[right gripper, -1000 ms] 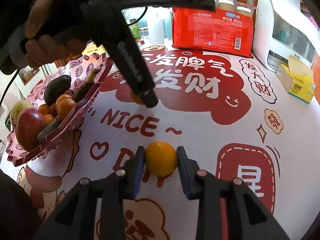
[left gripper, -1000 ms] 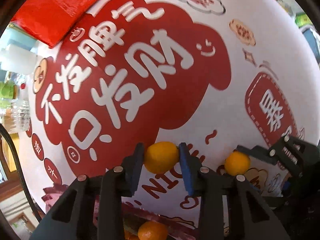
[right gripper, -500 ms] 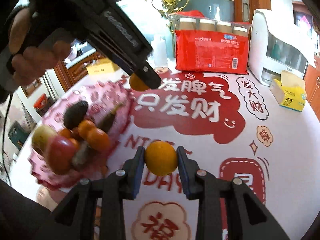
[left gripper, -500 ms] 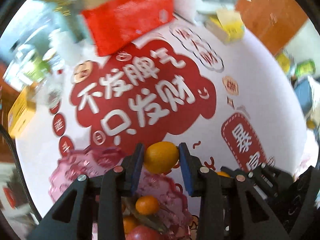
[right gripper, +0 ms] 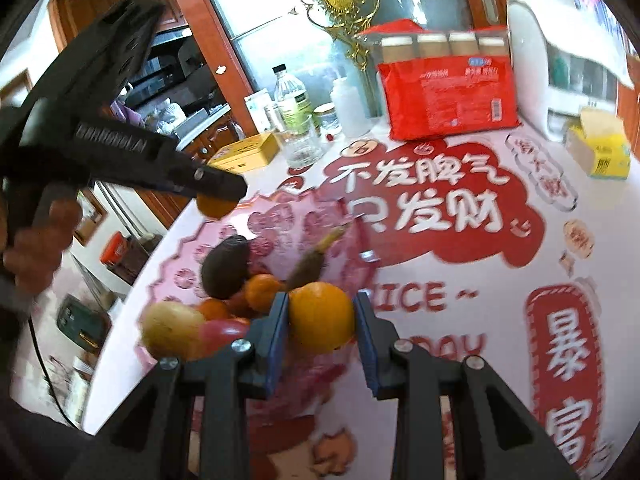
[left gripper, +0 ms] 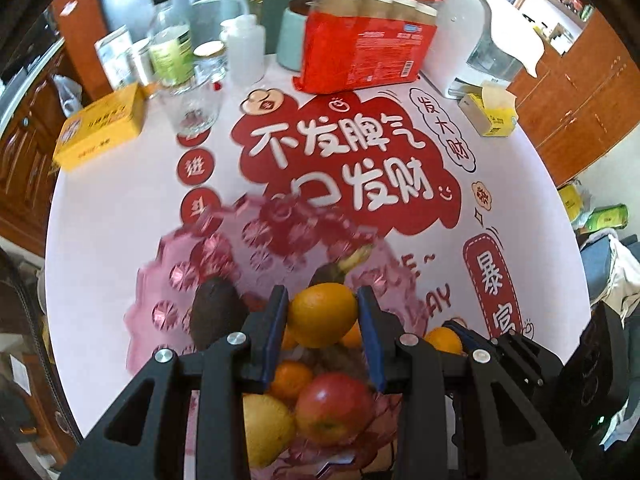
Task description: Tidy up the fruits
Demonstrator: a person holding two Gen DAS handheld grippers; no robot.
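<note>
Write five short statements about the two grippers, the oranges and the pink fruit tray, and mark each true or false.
1. The left gripper is shut on an orange. True.
2. The right gripper is empty. False: it holds another orange.
3. The pink tray is bare. False: it holds an apple, an avocado and more.
4. The red packet stands at the table's far side. True.
5. Both oranges lie in the tray. False: both are gripped.

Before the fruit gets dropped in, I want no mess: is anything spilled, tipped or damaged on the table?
Nothing stands out. The pink fruit tray sits flat with its fruit inside, the bottles behind stand upright, and no spill shows. Each gripper holds one orange cleanly.
</note>
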